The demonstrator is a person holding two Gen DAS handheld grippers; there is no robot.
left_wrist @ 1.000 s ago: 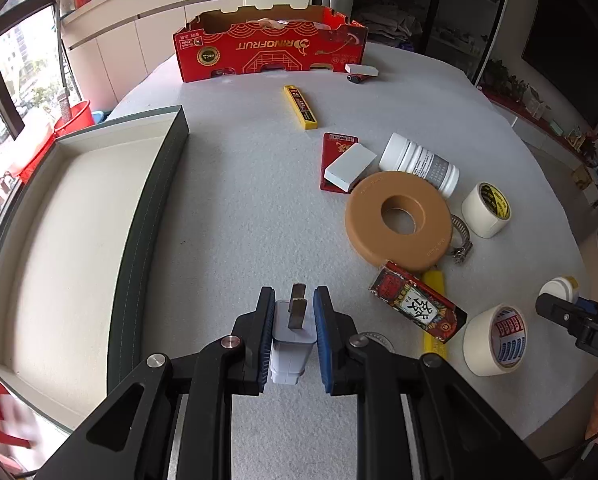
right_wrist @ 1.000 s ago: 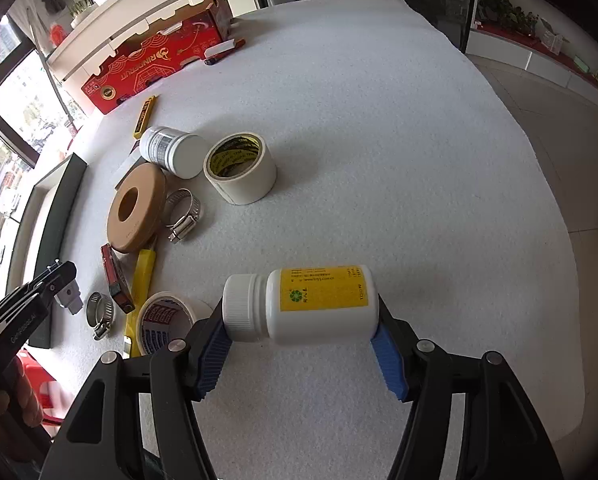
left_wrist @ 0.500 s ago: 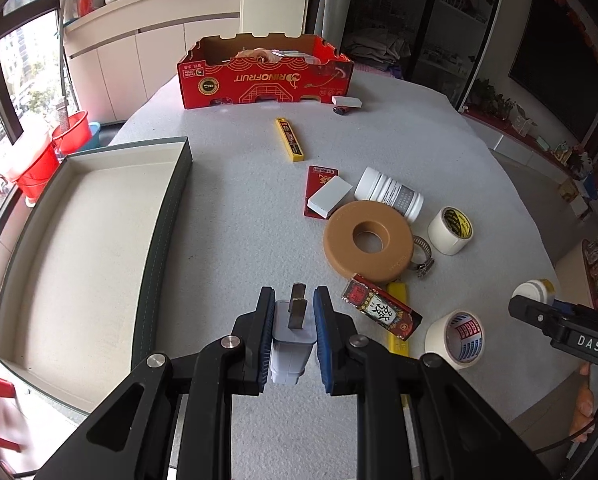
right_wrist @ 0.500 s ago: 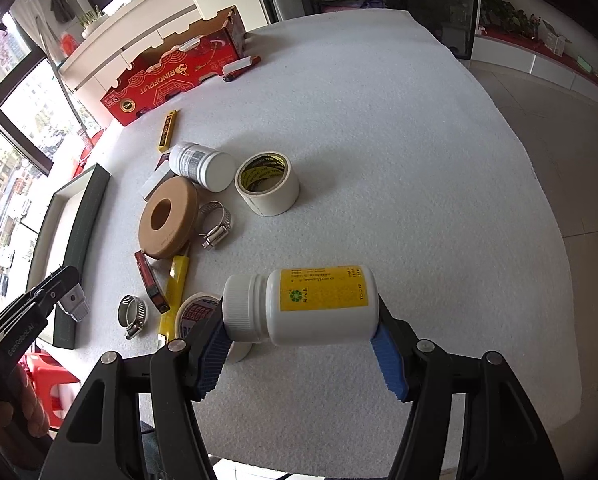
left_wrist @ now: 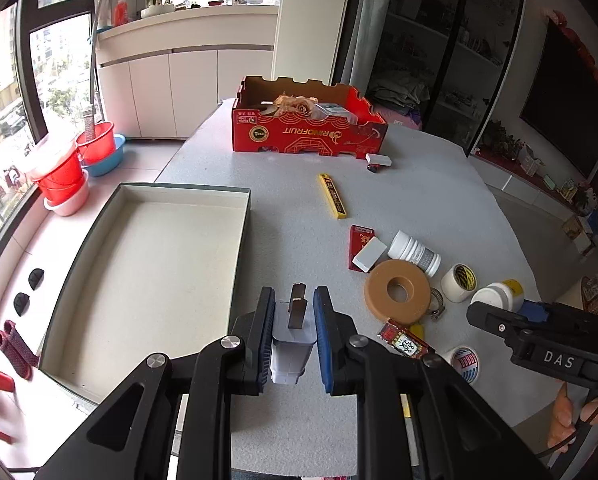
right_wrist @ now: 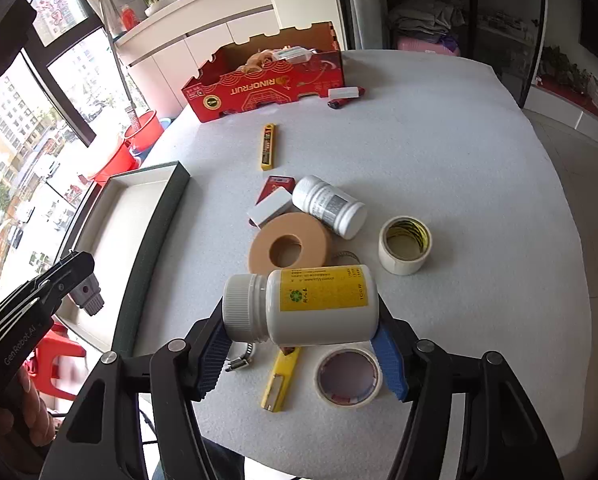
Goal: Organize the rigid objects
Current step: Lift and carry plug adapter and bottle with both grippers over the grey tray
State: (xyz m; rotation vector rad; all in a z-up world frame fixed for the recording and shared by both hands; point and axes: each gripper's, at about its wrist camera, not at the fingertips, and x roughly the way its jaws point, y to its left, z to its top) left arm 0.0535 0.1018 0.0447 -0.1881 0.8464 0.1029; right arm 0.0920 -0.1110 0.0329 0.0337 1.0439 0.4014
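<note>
Left gripper (left_wrist: 293,330) clamped on a white plug adapter (left_wrist: 292,344), prongs pointing forward and up, carried clear of the table (left_wrist: 291,240) just right of the shallow green-edged tray (left_wrist: 155,276); probably held by its flat sides so the prongs stay free for setting down. Ahead on the table, a yellow blade case (left_wrist: 332,194), a tan foam ring (left_wrist: 397,290), a small white bottle (left_wrist: 417,253) and a red fruit carton (left_wrist: 309,128) at the far edge (contents not clear). From the right wrist: right gripper (right_wrist: 303,346) closed end to end on a white pill bottle with a yellow label (right_wrist: 303,304), lying sideways, cap to the left, lifted above a tape roll (right_wrist: 348,377), a yellow utility knife (right_wrist: 279,380) and a hose clamp (right_wrist: 239,356). Lengthwise hold likely chosen to stop rolling. Tray well off to the left, so both items seemingly bound there.
</note>
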